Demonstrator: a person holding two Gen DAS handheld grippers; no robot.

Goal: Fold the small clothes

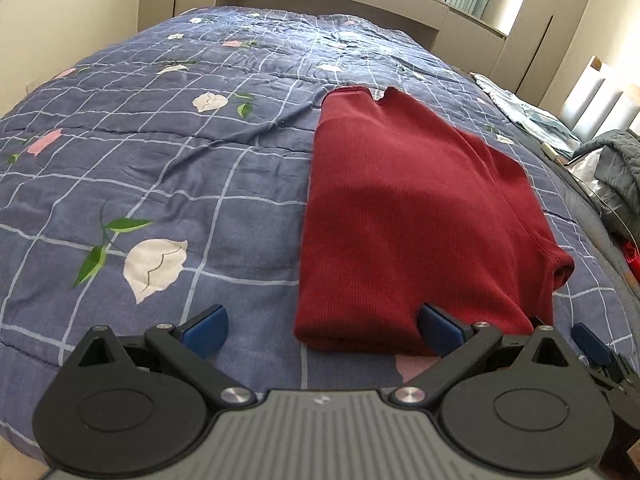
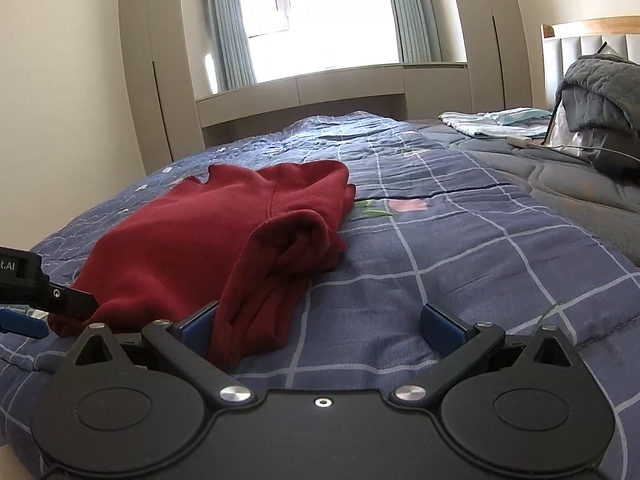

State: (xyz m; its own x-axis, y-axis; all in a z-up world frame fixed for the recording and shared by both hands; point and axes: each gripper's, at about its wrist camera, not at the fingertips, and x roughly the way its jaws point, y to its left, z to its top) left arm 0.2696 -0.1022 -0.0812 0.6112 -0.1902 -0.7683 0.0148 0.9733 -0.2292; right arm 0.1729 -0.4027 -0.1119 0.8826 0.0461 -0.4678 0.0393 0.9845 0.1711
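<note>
A dark red garment [image 1: 404,216] is laid folded into a long strip on a bed covered by a blue checked quilt [image 1: 160,168] printed with white and pink flowers. The garment lies towards the bed's right side as seen from the left wrist camera, its near end close to the bed's near edge and its length running away towards the far edge by the window [image 2: 320,12]. A sleeve opening [image 2: 296,232] is seen bunched along the garment's right side.

The left gripper [image 1: 322,326] is held spread wide just above the quilt at the garment's near end; its right blue pad [image 1: 440,328] is touching or just at the fabric's near edge, while the left pad rests clear over bare quilt. Nothing is pinched.

The right gripper [image 2: 322,326] is likewise spread apart, with the garment's near right corner lying between its fingers, beside the left pad [image 2: 196,330]. No cloth is clamped. A grey blanket [image 2: 600,92] is heaped at the bed's far right corner.
</note>
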